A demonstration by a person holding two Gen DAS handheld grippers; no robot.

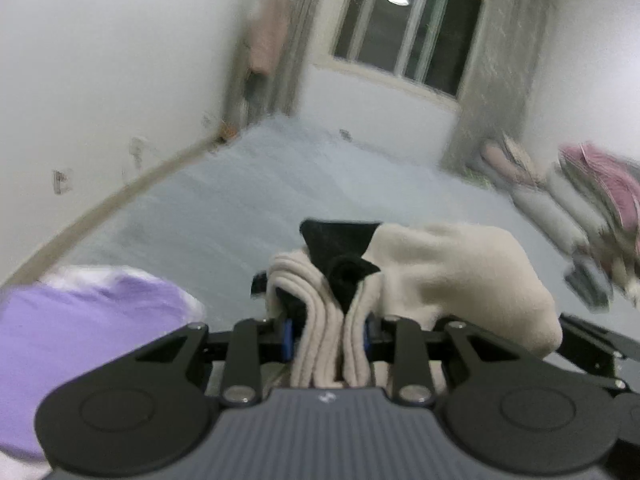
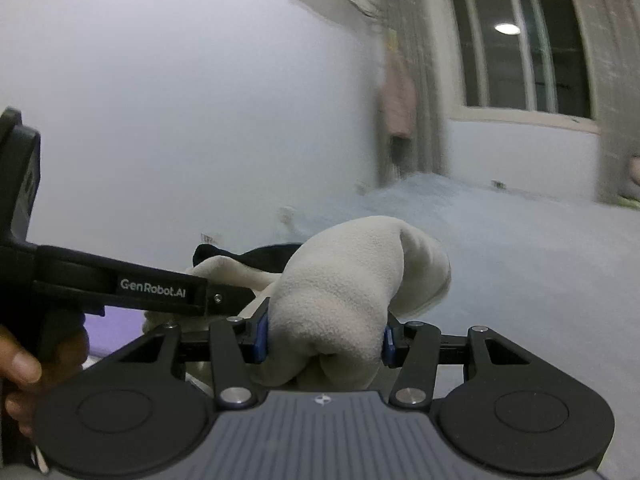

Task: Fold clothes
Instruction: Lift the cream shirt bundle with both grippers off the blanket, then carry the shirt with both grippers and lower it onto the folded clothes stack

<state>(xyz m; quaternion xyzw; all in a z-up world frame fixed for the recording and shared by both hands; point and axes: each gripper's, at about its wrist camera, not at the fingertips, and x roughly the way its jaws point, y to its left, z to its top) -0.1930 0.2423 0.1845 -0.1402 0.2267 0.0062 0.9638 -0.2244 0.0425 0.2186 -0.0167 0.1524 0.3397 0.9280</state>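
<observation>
1. The cream fleece garment (image 1: 460, 280) hangs in the air between the two grippers, lifted off the pale blue bed sheet (image 1: 248, 208) below; holding it at two spots likely lets the cloth be carried or spread for a fold, though the pictures do not settle which.
2. The left gripper (image 1: 328, 336) is pinched on several bunched layers of the cream fabric, with a black part of the garment (image 1: 340, 240) poking up just beyond its fingers.
3. The right gripper (image 2: 324, 340) is clamped on a thick wad of the same cloth (image 2: 348, 280), which bulges up and over its fingers.
4. In the right wrist view the left gripper's body (image 2: 120, 284) sits just beside the wad, so the two grips are near each other.
5. The garment looks soft, fuzzy and thick, cream with a black trim or lining; it is crumpled, not flat.
6. A purple garment (image 1: 80, 328) lies on the bed lower left, and a heap of pink and grey clothes (image 1: 592, 208) lies at the far right.
</observation>
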